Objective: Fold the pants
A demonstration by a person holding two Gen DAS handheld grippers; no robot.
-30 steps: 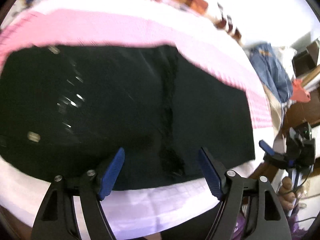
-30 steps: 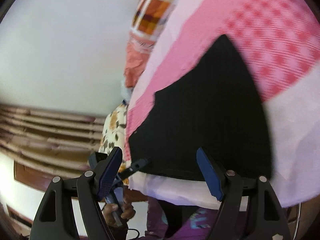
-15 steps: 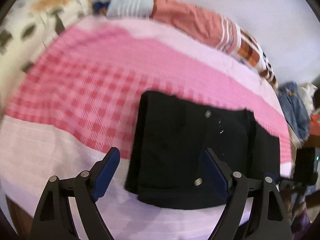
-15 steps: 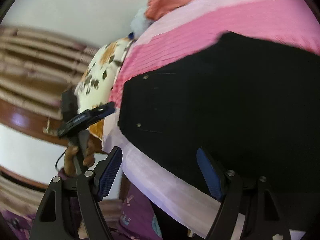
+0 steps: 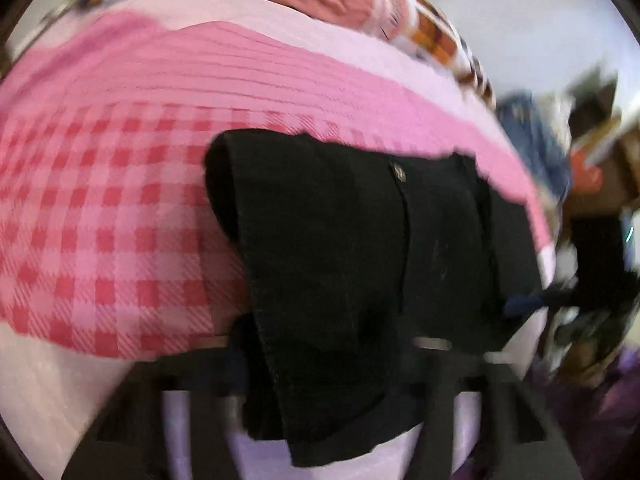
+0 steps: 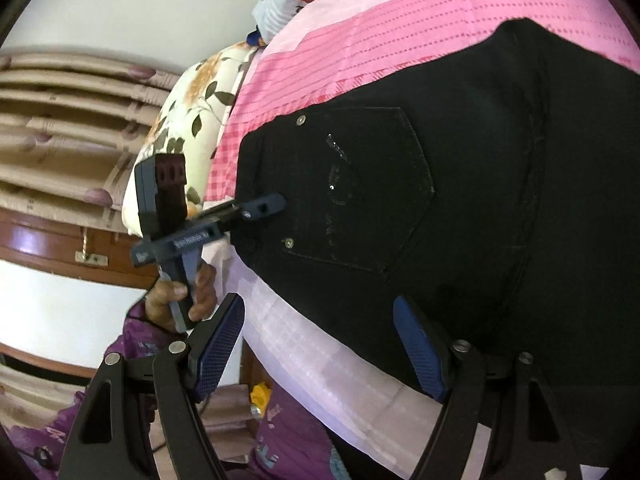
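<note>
Black pants (image 6: 480,184) lie on the bed (image 5: 100,208); our left claw (image 5: 320,360) is closing on their waistband edge. Our right claw (image 6: 320,350) gapes empty, and next needs its own hold before we fold.

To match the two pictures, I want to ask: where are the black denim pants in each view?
Left wrist view: the black denim pants fill the centre and lower middle.
Right wrist view: they cover the centre and right, back pocket showing.
Shared landmark: the pink checked bedsheet under them.
</note>
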